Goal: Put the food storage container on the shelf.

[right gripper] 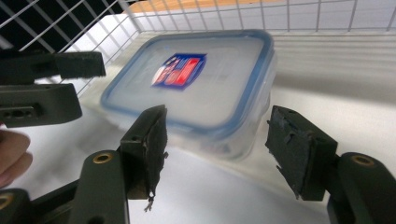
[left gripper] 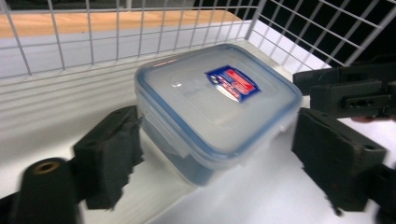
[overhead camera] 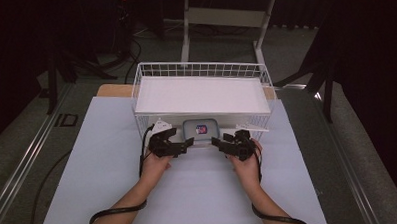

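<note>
The lidded container [overhead camera: 201, 130] sits on the surface at the wire basket's [overhead camera: 200, 69] near edge; left gripper [overhead camera: 180, 145] and right gripper [overhead camera: 221, 143] flank it, jaws wide, holding nothing; close evenly on opposite walls below the lid rim.

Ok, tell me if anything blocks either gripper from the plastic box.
Nothing visible does. The box sits on the table before the wire basket, with the left gripper and right gripper open on either side.

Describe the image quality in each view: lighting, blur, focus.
High view: dark surroundings, brightly lit table, the wire basket sharp. Left gripper view: the container fairly crisp, the near left claw soft. Right gripper view: the container and its label smeared by motion blur, the right claw pads sharper.
</note>
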The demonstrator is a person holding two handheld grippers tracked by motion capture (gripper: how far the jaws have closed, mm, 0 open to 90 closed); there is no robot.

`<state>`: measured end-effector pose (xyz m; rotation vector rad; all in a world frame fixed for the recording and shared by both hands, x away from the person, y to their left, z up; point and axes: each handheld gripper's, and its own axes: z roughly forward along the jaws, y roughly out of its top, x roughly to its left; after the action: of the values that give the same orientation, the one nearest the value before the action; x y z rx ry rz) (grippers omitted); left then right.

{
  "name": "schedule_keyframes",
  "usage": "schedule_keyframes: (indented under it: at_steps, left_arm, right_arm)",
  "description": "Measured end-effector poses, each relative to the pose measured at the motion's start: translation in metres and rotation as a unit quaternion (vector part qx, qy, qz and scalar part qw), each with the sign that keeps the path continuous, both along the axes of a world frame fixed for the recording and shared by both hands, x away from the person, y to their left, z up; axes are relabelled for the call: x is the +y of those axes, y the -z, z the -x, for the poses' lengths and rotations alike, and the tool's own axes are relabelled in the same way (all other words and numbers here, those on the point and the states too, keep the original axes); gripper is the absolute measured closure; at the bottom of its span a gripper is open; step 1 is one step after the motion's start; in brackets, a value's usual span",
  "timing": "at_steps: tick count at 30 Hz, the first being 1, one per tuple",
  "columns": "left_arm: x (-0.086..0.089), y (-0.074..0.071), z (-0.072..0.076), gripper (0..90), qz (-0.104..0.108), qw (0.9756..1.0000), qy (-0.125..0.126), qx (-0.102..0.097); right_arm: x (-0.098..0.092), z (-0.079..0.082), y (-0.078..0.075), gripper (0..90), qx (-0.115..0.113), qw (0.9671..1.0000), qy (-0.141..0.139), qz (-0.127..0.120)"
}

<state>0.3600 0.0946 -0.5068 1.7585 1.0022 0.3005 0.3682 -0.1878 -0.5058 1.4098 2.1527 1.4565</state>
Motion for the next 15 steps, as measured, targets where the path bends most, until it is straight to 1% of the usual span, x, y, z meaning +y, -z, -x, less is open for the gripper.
schedule_keyframes:
  at_steps: [1,2,3,4,5,6,7,8,9,10,11,12,13,14,15]
  left_arm:
    - [0.001,0.0,0.003,13.4,0.003,1.0,0.007,-0.005]
    - [0.002,-0.001,0.007,10.7,-0.001,0.9999,0.015,-0.005]
    - [0.002,-0.003,0.011,8.3,-0.005,0.9997,0.021,-0.01]
    - [0.004,-0.007,0.02,7.5,-0.013,0.9992,0.03,-0.023]
    - [0.004,-0.007,0.02,6.0,-0.013,0.9992,0.03,-0.023]
    - [0.006,-0.009,0.024,3.0,-0.007,0.999,0.036,-0.026]
    - [0.008,-0.011,0.029,3.0,-0.003,0.9988,0.039,-0.03]
    - [0.01,-0.013,0.034,2.5,-0.004,0.9986,0.042,-0.031]
    - [0.012,-0.014,0.039,2.5,-0.001,0.9986,0.042,-0.033]
    - [0.012,-0.014,0.039,2.5,-0.001,0.9986,0.042,-0.033]
    - [0.015,-0.014,0.045,2.5,-0.006,0.9986,0.043,-0.031]
    - [0.019,-0.014,0.053,2.5,-0.01,0.9985,0.041,-0.034]
    - [0.02,-0.013,0.056,2.5,-0.014,0.9983,0.043,-0.037]
    - [0.022,-0.013,0.06,2.5,-0.017,0.9981,0.044,-0.04]
    - [0.022,-0.013,0.06,2.5,-0.017,0.9981,0.044,-0.04]
  right_arm:
    - [0.0,0.003,-0.001,43.0,-0.005,1.0,-0.001,0.001]
    - [-0.001,0.007,-0.002,43.1,-0.011,0.9999,-0.006,0.003]
    - [0.0,0.01,-0.003,43.2,-0.013,0.9998,-0.009,0.011]
    - [0.002,0.017,-0.004,48.5,-0.02,0.9994,-0.013,0.025]
    - [0.002,0.017,-0.004,48.5,-0.02,0.9994,-0.013,0.025]
    - [0.006,0.023,-0.005,57.9,-0.02,0.9991,-0.018,0.034]
    - [0.006,0.023,-0.005,57.9,-0.02,0.9991,-0.018,0.034]
    - [0.008,0.024,-0.005,66.1,-0.015,0.999,-0.024,0.035]
    - [0.01,0.026,-0.004,76.8,-0.011,0.9987,-0.03,0.04]
    - [0.01,0.026,-0.004,76.8,-0.011,0.9987,-0.03,0.04]
    - [0.013,0.027,-0.004,86.9,-0.009,0.9979,-0.033,0.054]
    - [0.022,0.029,-0.001,90.0,-0.01,0.9966,-0.046,0.068]
    - [0.024,0.029,0.0,90.0,-0.012,0.996,-0.049,0.074]
    - [0.027,0.028,0.0,90.0,-0.015,0.9957,-0.05,0.077]
    - [0.027,0.028,0.0,90.0,-0.015,0.9957,-0.05,0.077]
